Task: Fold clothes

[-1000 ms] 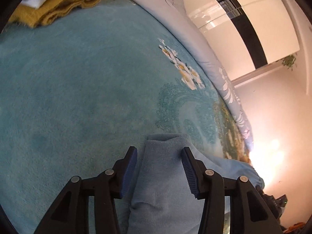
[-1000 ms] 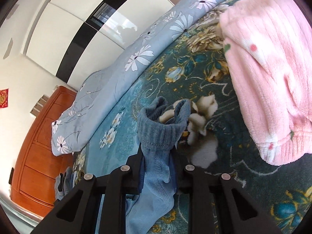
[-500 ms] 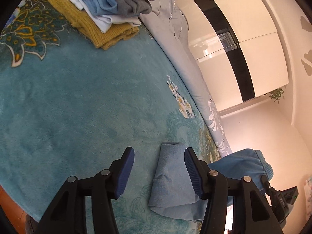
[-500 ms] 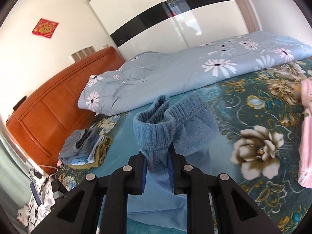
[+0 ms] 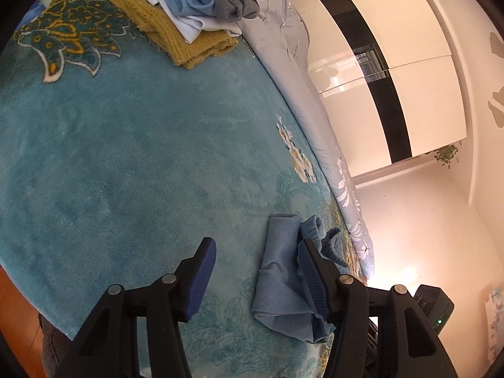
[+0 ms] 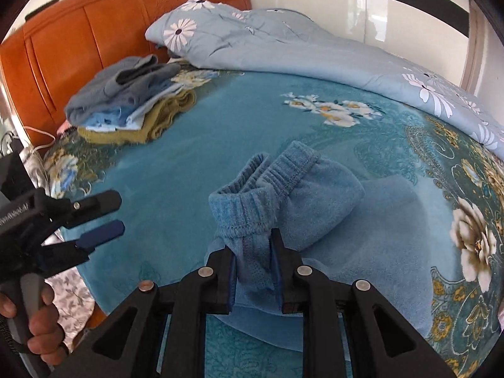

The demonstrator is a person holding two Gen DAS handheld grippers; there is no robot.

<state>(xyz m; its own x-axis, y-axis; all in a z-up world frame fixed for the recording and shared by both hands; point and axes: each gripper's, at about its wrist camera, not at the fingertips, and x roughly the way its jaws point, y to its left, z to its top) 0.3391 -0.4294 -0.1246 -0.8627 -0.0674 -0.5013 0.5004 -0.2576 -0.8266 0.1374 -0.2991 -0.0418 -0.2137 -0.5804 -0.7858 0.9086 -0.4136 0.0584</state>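
Light blue fleece trousers [image 6: 315,195] lie partly folded on the teal blanket [image 6: 195,157]. My right gripper [image 6: 253,245] is shut on their bunched elastic waistband and holds it above the folded part. My left gripper [image 5: 256,261] is open and empty, hovering over the blanket just left of the trousers [image 5: 280,271]. It also shows in the right wrist view [image 6: 107,217] at the left, held by a hand.
A stack of folded clothes [image 6: 126,94], grey on top and mustard at the bottom, sits near the orange headboard [image 6: 78,31]; it also shows in the left wrist view [image 5: 176,6]. A pale blue floral duvet [image 6: 299,47] is bunched along the bed's far side.
My left gripper let go of the trousers, lifted off and moved left, staying open. My right gripper carried the waistband across over the folded part, still shut on it.
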